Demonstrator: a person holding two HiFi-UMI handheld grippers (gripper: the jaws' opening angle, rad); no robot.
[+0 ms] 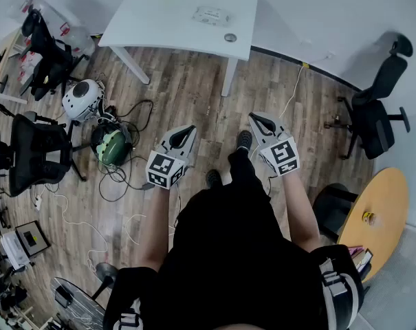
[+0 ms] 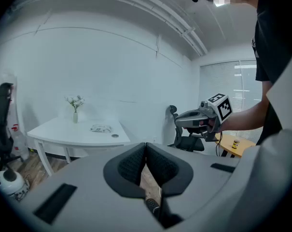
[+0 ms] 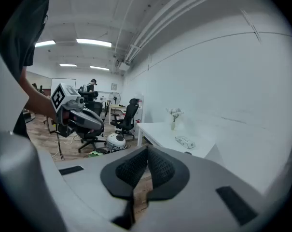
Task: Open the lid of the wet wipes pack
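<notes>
The wet wipes pack [image 1: 211,16] lies flat on a white table [image 1: 159,26] across the room, far from both grippers. It also shows small in the left gripper view [image 2: 101,128] and the right gripper view [image 3: 185,141]. I cannot make out its lid at this distance. My left gripper [image 1: 183,135] and right gripper [image 1: 259,122] are held side by side in front of the person's body, over the wooden floor. Both point towards the table. Each gripper's jaws meet at the tips with nothing between them, the left [image 2: 146,146] and the right [image 3: 146,151].
A small round disc [image 1: 230,38] and a vase of flowers [image 2: 75,115] share the table with the pack. Cables, a white helmet-like shell [image 1: 82,99] and a green one [image 1: 111,145] lie on the floor at left. Black office chairs [image 1: 36,153] [image 1: 373,119] stand at both sides; a round wooden table [image 1: 376,212] stands at right.
</notes>
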